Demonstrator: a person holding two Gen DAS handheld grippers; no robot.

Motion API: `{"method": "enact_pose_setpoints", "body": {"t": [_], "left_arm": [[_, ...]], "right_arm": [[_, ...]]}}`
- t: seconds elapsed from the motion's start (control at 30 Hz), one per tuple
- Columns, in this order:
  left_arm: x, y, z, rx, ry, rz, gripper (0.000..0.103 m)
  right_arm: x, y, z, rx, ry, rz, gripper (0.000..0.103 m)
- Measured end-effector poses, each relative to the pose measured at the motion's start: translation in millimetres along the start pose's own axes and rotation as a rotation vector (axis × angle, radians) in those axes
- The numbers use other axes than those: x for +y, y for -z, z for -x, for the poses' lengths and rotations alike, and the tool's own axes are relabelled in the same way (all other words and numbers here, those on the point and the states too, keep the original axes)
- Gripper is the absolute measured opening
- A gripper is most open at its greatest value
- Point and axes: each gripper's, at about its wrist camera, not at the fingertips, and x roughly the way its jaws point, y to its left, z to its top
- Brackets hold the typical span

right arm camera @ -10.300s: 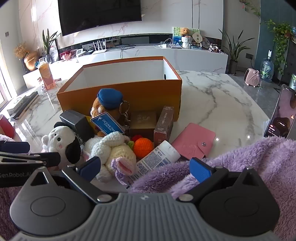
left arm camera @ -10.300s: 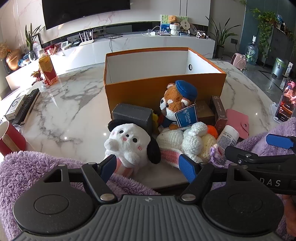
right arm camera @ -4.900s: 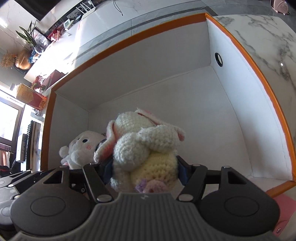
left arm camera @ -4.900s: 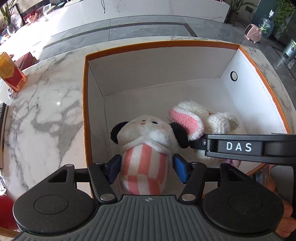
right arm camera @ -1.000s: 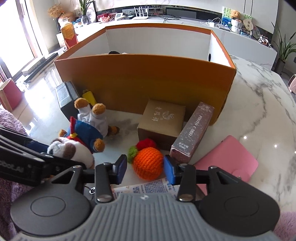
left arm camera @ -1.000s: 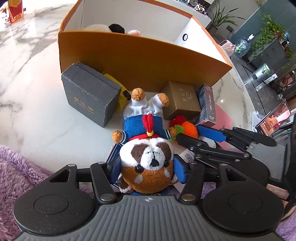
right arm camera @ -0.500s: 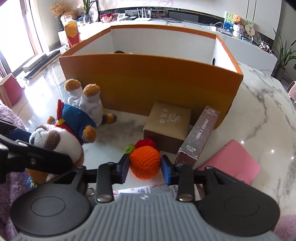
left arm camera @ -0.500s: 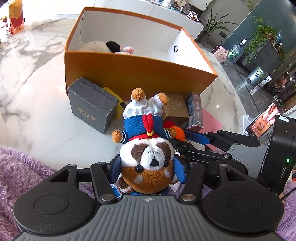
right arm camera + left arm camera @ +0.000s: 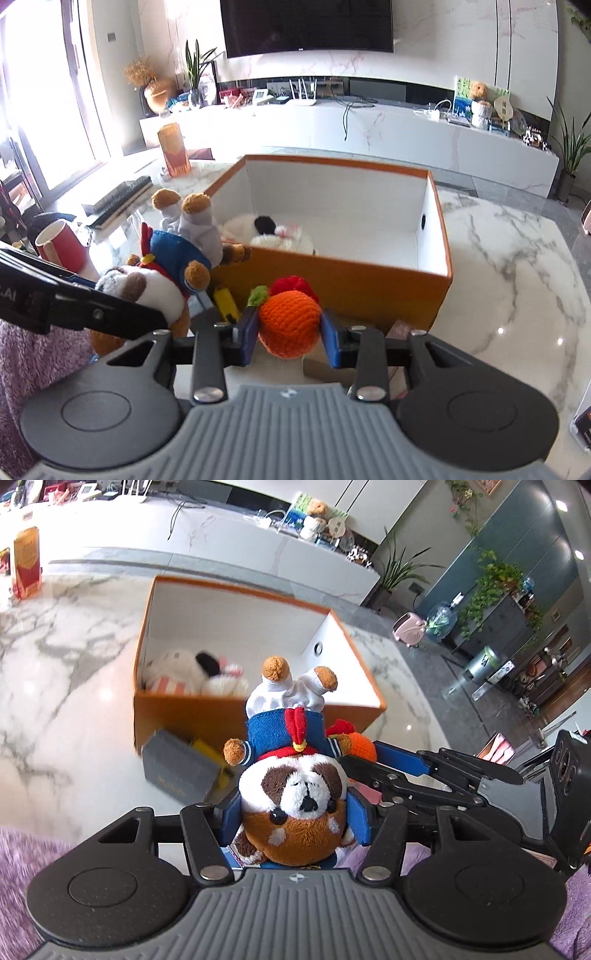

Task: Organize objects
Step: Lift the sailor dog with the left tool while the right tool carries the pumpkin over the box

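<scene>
My left gripper (image 9: 295, 819) is shut on the head of a brown-and-white plush dog (image 9: 295, 786) in a blue sailor top, which hangs upside down with its feet up, above the table. My right gripper (image 9: 290, 334) is shut on an orange crocheted fruit (image 9: 290, 321) with a red and green tuft, also lifted. Both are held in front of the near wall of the orange box (image 9: 192, 716) (image 9: 354, 284). Inside the box lie a white plush with black ears (image 9: 184, 670) (image 9: 255, 227) and a crocheted bunny (image 9: 284, 238).
On the marble table (image 9: 55, 686) in front of the box sit a dark grey box (image 9: 177, 768) and a yellow item (image 9: 227, 301). A red mug (image 9: 61, 245) and a keyboard (image 9: 118, 197) are at the left. A purple fluffy sleeve (image 9: 33, 845) is at the lower left.
Both grippers have risen with the plush dog and the crocheted fruit off the table. The right jaws closed onto the fruit. The box interior now shows over its near wall.
</scene>
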Motion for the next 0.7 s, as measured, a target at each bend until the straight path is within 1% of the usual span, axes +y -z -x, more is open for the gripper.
{"method": "enact_pose_setpoints", "body": {"t": [0.1, 0.17, 0.27, 0.33, 0.47, 0.57, 0.6, 0.63, 0.67, 0.7], "left_arm": [[-4, -29, 2, -0.026, 0.034, -0.009, 0.066], [-8, -49, -2, -0.045, 0.039, -0.028, 0.066], [-16, -78, -15, -0.059, 0.042, -0.044, 0.066], [-15, -95, -30, -0.048, 0.060, -0.025, 0.066], [-5, -118, -70, 0.014, 0.092, 0.043, 0.066], [2, -124, -102, 0.071, 0.097, 0.089, 0.066], [3, -126, -111, 0.074, 0.098, 0.097, 0.066], [7, -126, -117, 0.059, 0.081, 0.091, 0.066], [7, -128, -123, 0.065, 0.060, 0.095, 0.066], [9, -129, -130, 0.081, 0.055, 0.108, 0.066]], "right_arm": [[-8, -22, 9, -0.044, -0.008, 0.001, 0.039], [-17, -38, 12, -0.068, -0.009, -0.007, 0.039], [-32, -61, 10, -0.097, 0.005, -0.030, 0.039], [-41, -75, 6, -0.109, 0.014, -0.037, 0.039], [-60, -94, -10, -0.086, 0.049, -0.062, 0.039], [-75, -99, -25, -0.055, 0.084, -0.075, 0.039], [-79, -100, -31, -0.044, 0.094, -0.075, 0.039], [-83, -100, -37, -0.031, 0.100, -0.075, 0.039], [-86, -100, -42, -0.020, 0.104, -0.076, 0.039], [-88, -100, -48, -0.007, 0.108, -0.076, 0.039]]}}
